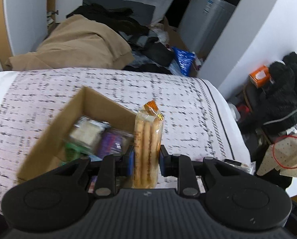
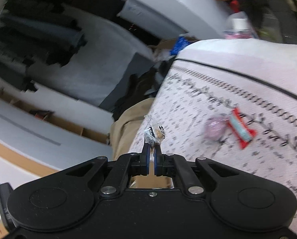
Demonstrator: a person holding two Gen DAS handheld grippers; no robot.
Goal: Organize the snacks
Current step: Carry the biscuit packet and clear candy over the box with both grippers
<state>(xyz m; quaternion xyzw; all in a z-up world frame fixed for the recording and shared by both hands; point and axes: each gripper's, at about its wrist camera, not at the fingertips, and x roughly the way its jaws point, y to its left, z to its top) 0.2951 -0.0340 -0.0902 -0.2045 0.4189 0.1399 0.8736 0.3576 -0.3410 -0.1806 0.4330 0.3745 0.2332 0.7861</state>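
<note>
Both tongs loaded: left tongs (image 1: 146, 157) grip breadstick pack (image 1: 147, 139); right tongs (image 2: 152, 153) pinch clear packet (image 2: 154, 134).

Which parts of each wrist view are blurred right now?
Left wrist view: the cardboard box contents smear; the breadstick pack stays sharp. Right wrist view: the background and the red wrapper streak; the small clear packet stays sharp.
</note>
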